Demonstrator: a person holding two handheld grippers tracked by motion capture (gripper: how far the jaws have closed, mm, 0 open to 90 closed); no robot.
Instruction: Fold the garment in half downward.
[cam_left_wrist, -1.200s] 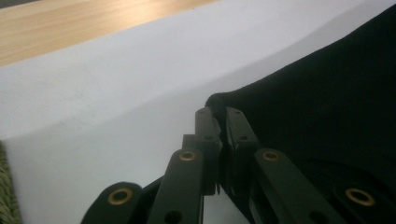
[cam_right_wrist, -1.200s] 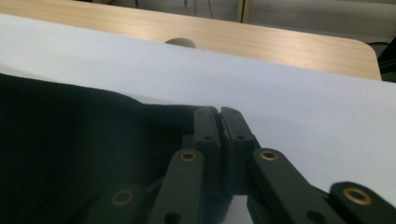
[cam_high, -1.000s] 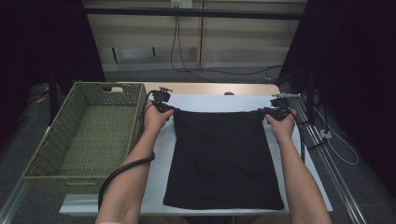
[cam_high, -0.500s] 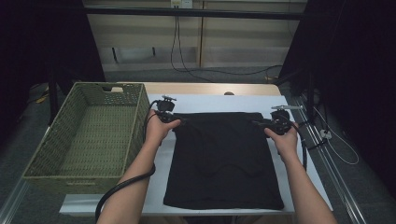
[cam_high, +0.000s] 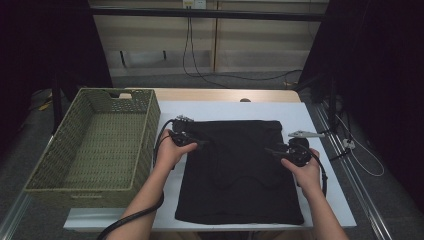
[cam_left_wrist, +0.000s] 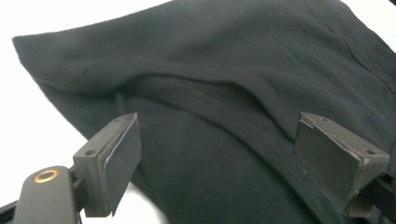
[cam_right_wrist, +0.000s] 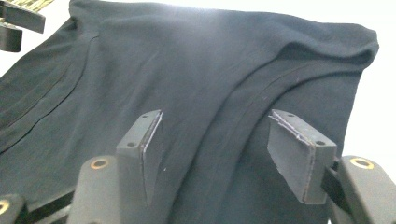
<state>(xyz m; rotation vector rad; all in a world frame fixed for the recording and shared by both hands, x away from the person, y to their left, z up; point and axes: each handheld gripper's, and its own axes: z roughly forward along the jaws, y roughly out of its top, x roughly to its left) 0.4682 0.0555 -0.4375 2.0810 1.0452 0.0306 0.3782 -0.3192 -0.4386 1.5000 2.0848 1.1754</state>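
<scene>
Both claws now opened, off the folded black garment (cam_high: 240, 170).

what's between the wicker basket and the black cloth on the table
In the high view, the left gripper and its hand sit between the basket and the black cloth; nearer the front edge, that stretch of white table is crossed by the forearm.

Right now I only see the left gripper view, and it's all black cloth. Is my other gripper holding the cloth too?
Observer: No. The right gripper has just been opening its jaws. They stand apart over the black cloth and press on nothing.
Operator: Is there somewhere to put the cloth?
Observer: Yes, a green woven basket sits just left of the cloth.
Operator: Is stuff in it already?
Observer: From the high view, the basket looks empty.
</scene>
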